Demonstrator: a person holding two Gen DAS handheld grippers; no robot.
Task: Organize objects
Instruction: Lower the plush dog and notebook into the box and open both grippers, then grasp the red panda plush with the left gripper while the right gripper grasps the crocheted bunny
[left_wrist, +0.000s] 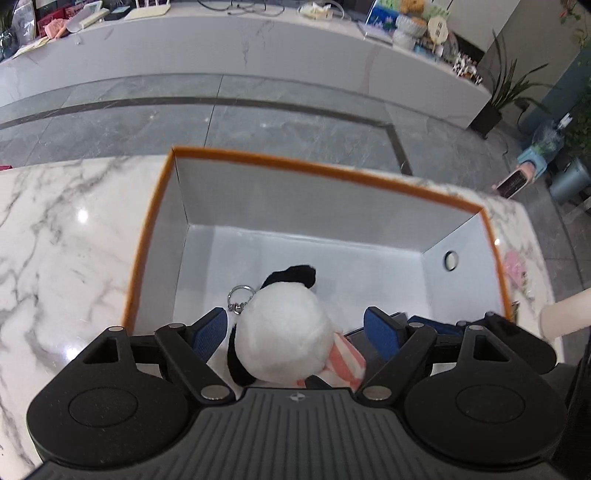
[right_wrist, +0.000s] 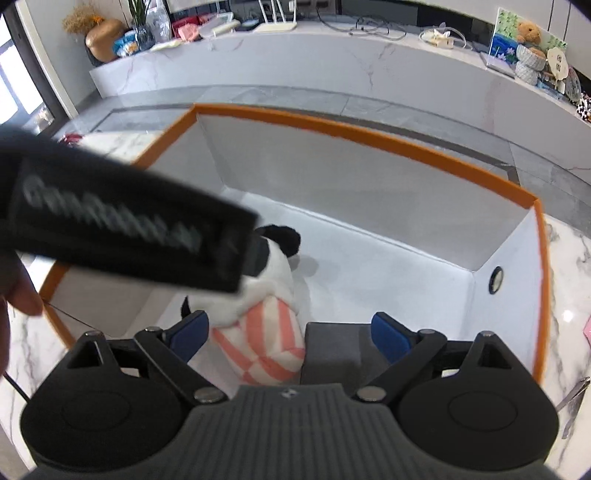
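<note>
A white plush toy (left_wrist: 284, 332) with black ears, a pink-striped outfit and a key ring lies inside the orange-rimmed white box (left_wrist: 295, 164). My left gripper (left_wrist: 295, 328) hangs over it, open, with a blue pad on each side of the toy's head and neither touching it. In the right wrist view the plush toy (right_wrist: 266, 343) and a dark grey block (right_wrist: 332, 350) lie side by side in the box (right_wrist: 369, 134). My right gripper (right_wrist: 290, 334) stands open above them, pads clear of both. The left gripper's black body (right_wrist: 122, 229) crosses the upper left and hides part of the toy.
The box stands on a marble table (left_wrist: 55, 240). A round hole (left_wrist: 450, 260) is in its right wall. A pink item (left_wrist: 517, 266) and a metal tool (right_wrist: 576, 395) lie on the table to the right. A hand (right_wrist: 14, 295) shows at the left edge.
</note>
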